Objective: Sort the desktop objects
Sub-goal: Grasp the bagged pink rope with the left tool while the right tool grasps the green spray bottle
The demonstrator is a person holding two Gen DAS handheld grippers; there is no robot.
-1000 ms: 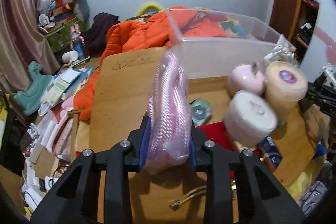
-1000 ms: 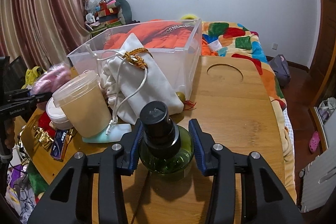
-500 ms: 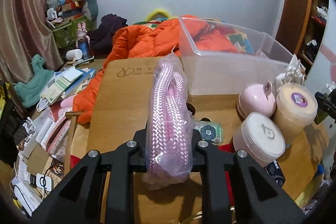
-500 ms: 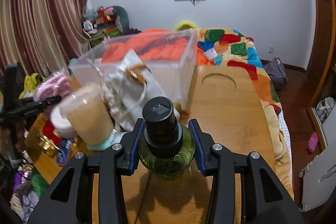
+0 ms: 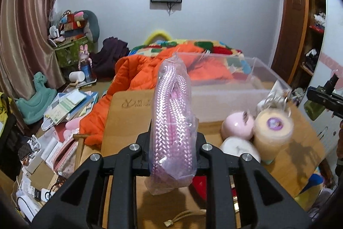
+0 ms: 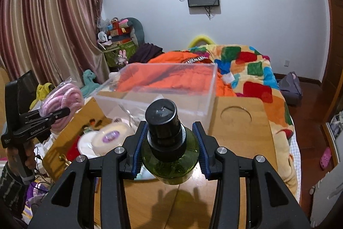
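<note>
A bagged pink rope point(image 5: 172, 121), long axis upright, is being clamped by the left gripper point(image 5: 172, 156); a green bottle point(image 6: 169, 156) is being gripped by the right gripper point(image 6: 169, 149). The clear bin point(image 6: 158, 98) is lying at twelve o'clock, nearer the right gripper.

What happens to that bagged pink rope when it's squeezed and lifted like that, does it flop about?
Probably only a little. The bagged pink rope stands nearly upright above the left gripper, so its thick braided coils seem fairly firm. The loose plastic bag looks slick and crinkly, so it could slide in the grip. It appears light for its bulk, since the narrow pinch holds it off the table.
</note>
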